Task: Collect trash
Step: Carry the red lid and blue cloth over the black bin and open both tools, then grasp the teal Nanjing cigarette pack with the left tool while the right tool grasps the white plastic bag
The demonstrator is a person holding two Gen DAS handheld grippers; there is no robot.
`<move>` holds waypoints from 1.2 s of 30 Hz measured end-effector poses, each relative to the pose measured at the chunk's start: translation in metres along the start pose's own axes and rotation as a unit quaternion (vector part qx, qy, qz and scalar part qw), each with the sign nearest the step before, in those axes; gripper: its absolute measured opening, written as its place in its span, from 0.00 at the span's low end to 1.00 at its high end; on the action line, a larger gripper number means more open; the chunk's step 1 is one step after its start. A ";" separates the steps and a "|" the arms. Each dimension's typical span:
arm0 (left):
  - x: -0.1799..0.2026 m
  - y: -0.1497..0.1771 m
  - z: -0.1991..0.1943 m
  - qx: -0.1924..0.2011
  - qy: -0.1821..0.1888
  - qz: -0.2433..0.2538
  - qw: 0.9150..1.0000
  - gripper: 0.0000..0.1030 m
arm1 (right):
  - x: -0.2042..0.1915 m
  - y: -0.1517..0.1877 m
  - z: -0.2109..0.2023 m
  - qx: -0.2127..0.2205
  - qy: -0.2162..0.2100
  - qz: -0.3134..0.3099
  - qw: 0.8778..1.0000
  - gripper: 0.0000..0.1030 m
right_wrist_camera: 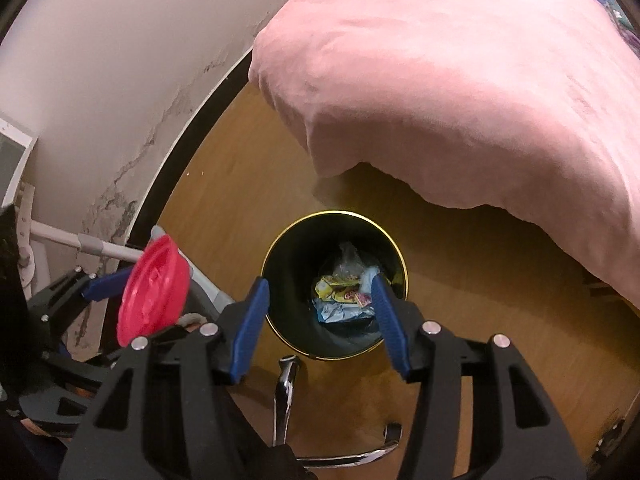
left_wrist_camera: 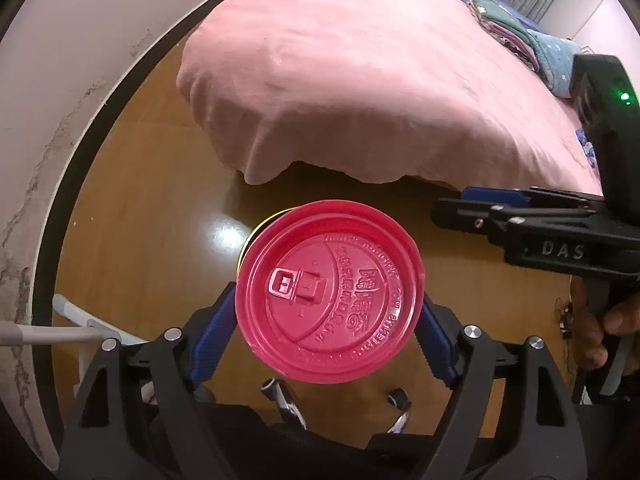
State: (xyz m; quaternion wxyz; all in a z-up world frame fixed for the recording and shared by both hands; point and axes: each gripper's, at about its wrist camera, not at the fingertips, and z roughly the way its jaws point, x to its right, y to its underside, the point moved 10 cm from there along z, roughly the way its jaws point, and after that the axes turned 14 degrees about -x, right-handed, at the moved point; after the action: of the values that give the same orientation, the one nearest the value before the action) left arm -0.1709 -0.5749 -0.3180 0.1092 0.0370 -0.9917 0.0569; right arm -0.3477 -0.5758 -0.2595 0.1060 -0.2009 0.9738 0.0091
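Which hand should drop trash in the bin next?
Left. The left hand-held gripper holds the red lid right over the bin; the right hand-held gripper is open and empty.

Glossy red plastic lid (left_wrist_camera: 330, 294), soft matt pink cloth (left_wrist_camera: 360, 80), shiny wood-look floor (left_wrist_camera: 160, 220).

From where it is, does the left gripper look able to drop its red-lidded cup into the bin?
Probably yes. The left gripper holds the cup almost over the bin, whose mouth lies open, with only wrappers low inside.
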 end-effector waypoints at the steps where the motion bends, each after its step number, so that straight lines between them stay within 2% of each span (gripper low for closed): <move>1: 0.001 -0.002 0.000 -0.002 0.003 -0.001 1.000 0.79 | 0.001 0.000 -0.003 0.004 0.000 0.002 1.000 0.52; 4: 0.003 -0.006 -0.002 -0.003 0.010 -0.005 1.000 0.88 | 0.003 -0.001 -0.013 0.015 0.003 0.006 1.000 0.56; 10: 0.000 -0.007 -0.026 0.017 0.005 -0.006 1.000 0.89 | -0.003 -0.002 -0.031 0.033 0.008 0.005 0.999 0.61; 14: -0.006 0.004 -0.073 0.052 -0.003 -0.015 0.999 0.89 | -0.025 -0.003 -0.050 0.048 0.014 -0.016 0.999 0.65; 19: -0.034 0.040 -0.149 0.109 -0.033 -0.038 0.993 0.90 | -0.099 -0.009 -0.083 0.079 0.007 -0.089 0.993 0.68; 22: -0.072 0.079 -0.202 0.141 -0.066 -0.076 0.985 0.90 | -0.177 -0.008 -0.098 0.097 -0.013 -0.162 0.982 0.71; 25: -0.126 0.135 -0.250 0.169 -0.103 -0.144 0.970 0.90 | -0.276 0.007 -0.099 0.090 -0.050 -0.252 0.962 0.71; 28: -0.187 0.210 -0.292 0.192 -0.141 -0.226 0.945 0.90 | -0.389 0.042 -0.087 0.062 -0.090 -0.356 0.928 0.71; 29: -0.215 0.249 -0.307 0.197 -0.159 -0.265 0.930 0.90 | -0.416 0.053 -0.083 0.051 -0.099 -0.380 0.918 0.71; 31: -0.245 0.297 -0.324 0.200 -0.179 -0.313 0.911 0.90 | -0.475 0.081 -0.072 0.029 -0.115 -0.432 0.894 0.71; 32: -0.268 0.338 -0.335 0.200 -0.196 -0.353 0.893 0.90 | -0.510 0.101 -0.065 0.016 -0.122 -0.463 0.877 0.71; 34: -0.291 0.387 -0.346 0.199 -0.210 -0.396 0.872 0.90 | -0.558 0.129 -0.055 0.003 -0.124 -0.509 0.852 0.71; 36: -0.314 0.444 -0.352 0.193 -0.218 -0.445 0.847 0.90 | -0.596 0.155 -0.049 -0.004 -0.128 -0.544 0.829 0.71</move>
State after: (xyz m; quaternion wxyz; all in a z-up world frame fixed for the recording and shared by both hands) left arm 0.1719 -0.0733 -0.0924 -0.1055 0.5064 -0.8361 0.1827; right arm 0.1155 -0.2041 -0.0905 0.2163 -0.6959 0.6845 -0.0201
